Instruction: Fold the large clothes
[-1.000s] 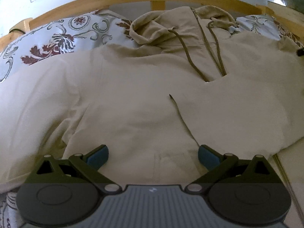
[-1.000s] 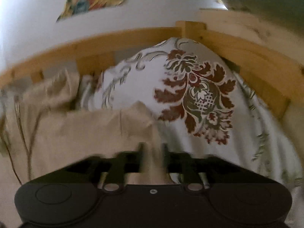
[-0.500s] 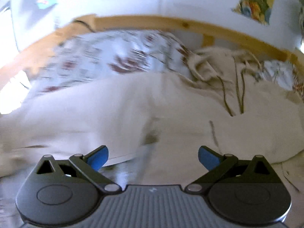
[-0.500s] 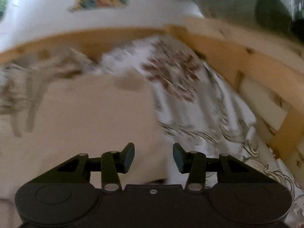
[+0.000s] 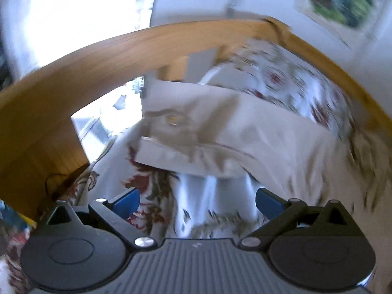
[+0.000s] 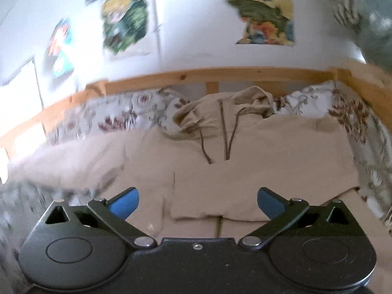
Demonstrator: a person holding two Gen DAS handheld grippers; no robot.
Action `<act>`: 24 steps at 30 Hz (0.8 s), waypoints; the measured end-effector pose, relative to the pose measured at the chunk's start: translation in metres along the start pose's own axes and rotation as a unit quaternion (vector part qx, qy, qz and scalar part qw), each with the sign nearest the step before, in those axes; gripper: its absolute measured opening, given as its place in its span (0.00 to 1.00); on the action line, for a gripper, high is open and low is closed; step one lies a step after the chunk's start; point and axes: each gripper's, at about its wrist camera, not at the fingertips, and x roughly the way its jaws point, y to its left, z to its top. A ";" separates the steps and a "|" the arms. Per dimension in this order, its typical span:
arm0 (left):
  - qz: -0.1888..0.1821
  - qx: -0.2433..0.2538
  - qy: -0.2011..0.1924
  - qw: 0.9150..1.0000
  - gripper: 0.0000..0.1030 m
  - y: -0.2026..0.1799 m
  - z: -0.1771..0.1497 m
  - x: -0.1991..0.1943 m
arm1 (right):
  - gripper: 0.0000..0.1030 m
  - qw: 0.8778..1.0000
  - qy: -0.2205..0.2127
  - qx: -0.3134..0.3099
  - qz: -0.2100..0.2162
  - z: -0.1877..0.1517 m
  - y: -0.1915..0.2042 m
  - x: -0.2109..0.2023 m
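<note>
A beige hoodie (image 6: pixel 245 161) lies spread on the bed, hood and drawstrings toward the headboard, one sleeve folded in over its chest. In the blurred left wrist view its other sleeve (image 5: pixel 220 132) stretches toward the bed's left corner, cuff end at left. My left gripper (image 5: pixel 197 199) is open above the patterned sheet just short of that sleeve, nothing between its blue pads. My right gripper (image 6: pixel 197 199) has its jaws opening wide over the hoodie's lower front, with nothing between the pads.
Floral pillows (image 6: pixel 117 117) and a floral sheet (image 5: pixel 152 186) surround the hoodie. A wooden bed frame (image 5: pixel 73 68) runs close along the left side and behind the pillows (image 6: pixel 220 73). Posters (image 6: pixel 122 17) hang on the white wall.
My right gripper let go of the hoodie's fabric, opened wide and swung back toward the garment's middle. My left gripper swept left from the hoodie's front to the outstretched sleeve near the frame, staying open.
</note>
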 end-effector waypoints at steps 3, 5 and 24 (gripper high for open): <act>-0.001 -0.079 0.002 0.997 0.97 0.013 0.010 0.020 | 0.99 0.992 -0.004 -0.113 -0.060 -0.020 0.018 0.016; 0.012 -0.124 -0.009 0.992 0.93 0.017 0.014 0.031 | 0.99 0.985 -0.003 -0.157 -0.072 -0.029 0.026 0.025; 0.001 -0.215 -0.096 0.972 0.04 0.023 0.001 0.025 | 0.99 0.981 -0.024 -0.187 -0.045 -0.037 0.037 0.030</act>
